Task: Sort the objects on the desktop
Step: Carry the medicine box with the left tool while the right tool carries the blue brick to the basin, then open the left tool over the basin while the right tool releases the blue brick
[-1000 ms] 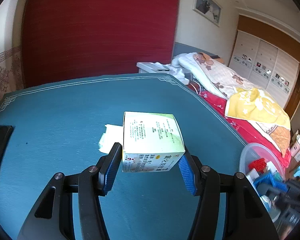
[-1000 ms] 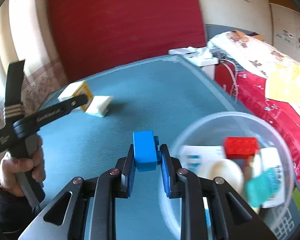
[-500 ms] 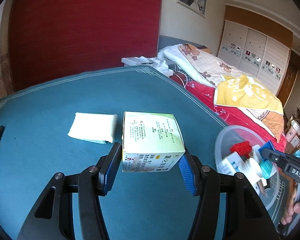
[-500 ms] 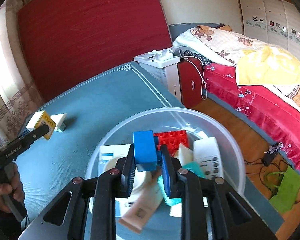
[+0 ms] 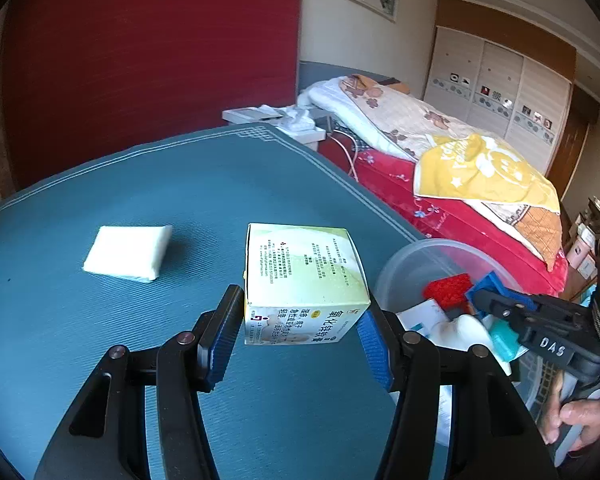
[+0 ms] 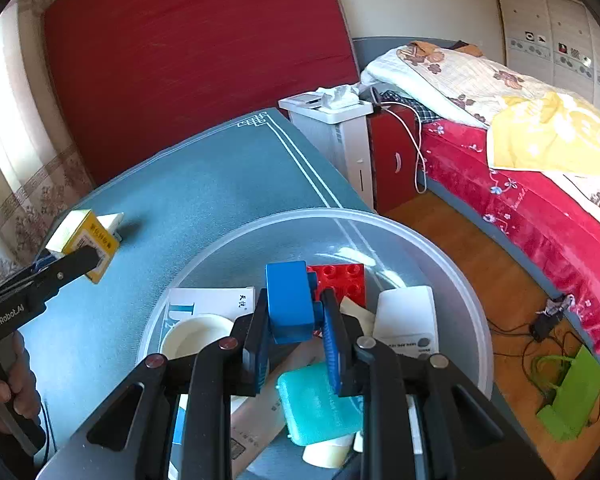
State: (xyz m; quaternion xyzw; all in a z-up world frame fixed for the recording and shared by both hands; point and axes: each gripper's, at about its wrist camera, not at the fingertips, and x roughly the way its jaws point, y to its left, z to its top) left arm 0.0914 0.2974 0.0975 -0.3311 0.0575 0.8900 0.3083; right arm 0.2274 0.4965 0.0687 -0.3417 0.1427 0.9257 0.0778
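At lower centre of the right wrist view, the right gripper (image 6: 296, 328) is clamping a blue toy brick (image 6: 290, 300) over a clear plastic bowl (image 6: 452, 276) that is holding a red brick (image 6: 344, 278), a teal case (image 6: 318, 404) and white items. The left gripper (image 5: 296, 336) is pinching a pale green medicine box (image 5: 302, 276) above the teal table (image 5: 180, 192); farther left, a white tissue pack (image 5: 128, 252) is lying flat.

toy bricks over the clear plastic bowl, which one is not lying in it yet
The blue toy brick: the right gripper holds it above the clear plastic bowl, while the red studded toy brick already lies inside.
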